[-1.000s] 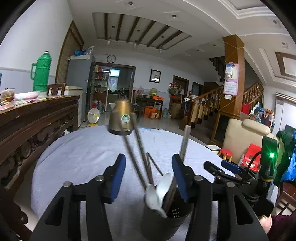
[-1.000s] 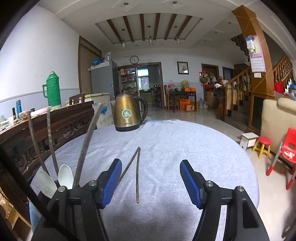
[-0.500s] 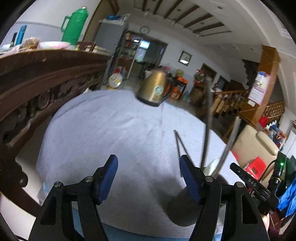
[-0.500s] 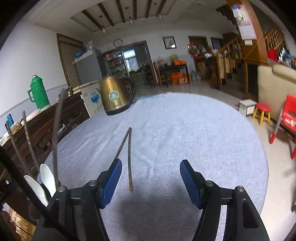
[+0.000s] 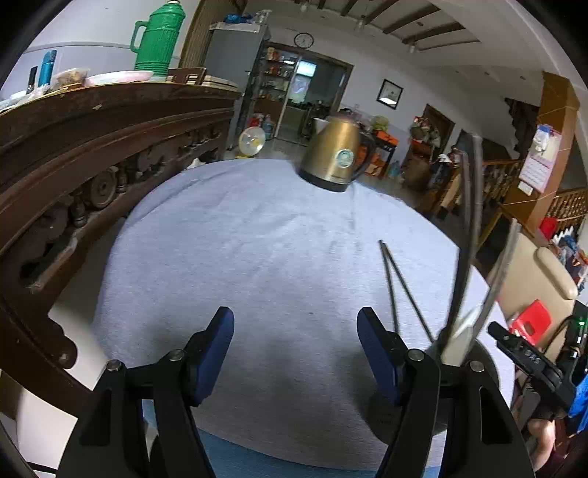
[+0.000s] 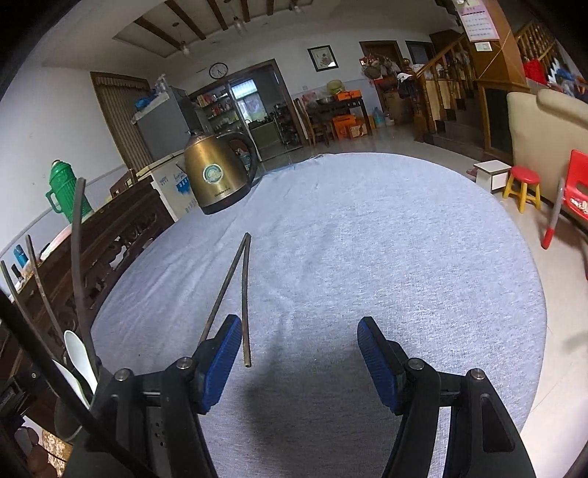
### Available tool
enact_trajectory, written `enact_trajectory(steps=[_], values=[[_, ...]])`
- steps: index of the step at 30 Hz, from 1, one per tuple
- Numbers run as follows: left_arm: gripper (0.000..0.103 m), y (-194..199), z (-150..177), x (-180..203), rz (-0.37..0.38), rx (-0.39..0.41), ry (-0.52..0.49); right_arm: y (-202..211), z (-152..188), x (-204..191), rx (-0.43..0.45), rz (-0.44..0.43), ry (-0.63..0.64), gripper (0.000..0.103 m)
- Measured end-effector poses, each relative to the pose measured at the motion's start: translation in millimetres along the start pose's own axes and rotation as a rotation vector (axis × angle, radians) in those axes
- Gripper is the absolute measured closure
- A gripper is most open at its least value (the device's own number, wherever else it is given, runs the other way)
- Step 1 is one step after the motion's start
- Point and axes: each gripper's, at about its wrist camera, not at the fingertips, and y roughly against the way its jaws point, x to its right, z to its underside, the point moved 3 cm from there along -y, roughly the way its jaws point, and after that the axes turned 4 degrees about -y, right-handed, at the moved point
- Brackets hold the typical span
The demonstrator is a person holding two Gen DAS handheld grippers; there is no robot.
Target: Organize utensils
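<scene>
Two dark chopsticks (image 6: 235, 283) lie in a narrow V on the grey-clothed round table (image 6: 367, 239); they also show in the left wrist view (image 5: 400, 283). My right gripper (image 6: 299, 355) is open and empty, its left finger close beside the chopsticks' near ends. A dark utensil holder (image 6: 68, 415) with white spoons (image 6: 79, 355) and long utensils stands at the table's left edge; in the left wrist view it sits behind the right finger (image 5: 481, 364). My left gripper (image 5: 296, 347) is open and empty, left of the holder.
A brass kettle (image 5: 336, 154) stands at the table's far side, also seen in the right wrist view (image 6: 217, 172). A carved wooden sideboard (image 5: 92, 147) with a green thermos (image 5: 158, 35) runs along the left. A red stool (image 6: 523, 185) and beige sofa are beyond the right edge.
My left gripper has swung away from the holder to its left; the holder now sits behind its right finger. My right gripper has moved forward toward the chopsticks' near ends.
</scene>
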Motion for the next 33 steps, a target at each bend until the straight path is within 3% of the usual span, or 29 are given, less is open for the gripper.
enact_trajectory(steps=[14, 18, 33], values=[[0.032, -27.7, -10.9, -21.6, -0.077, -0.142, -0.008, -21.2, -2.6, 3.4, -0.113, -0.070, -0.013, 0.034], [0.032, -40.0, -22.0, -27.3, -0.155, -0.185, -0.018, -28.8, -4.4, 5.5, -0.142, -0.069, -0.033, 0.034], [0.032, -48.4, -27.7, -37.0, -0.256, -0.225, -0.059, -43.8, -9.7, -2.4, -0.183, -0.051, -0.031, 0.034]])
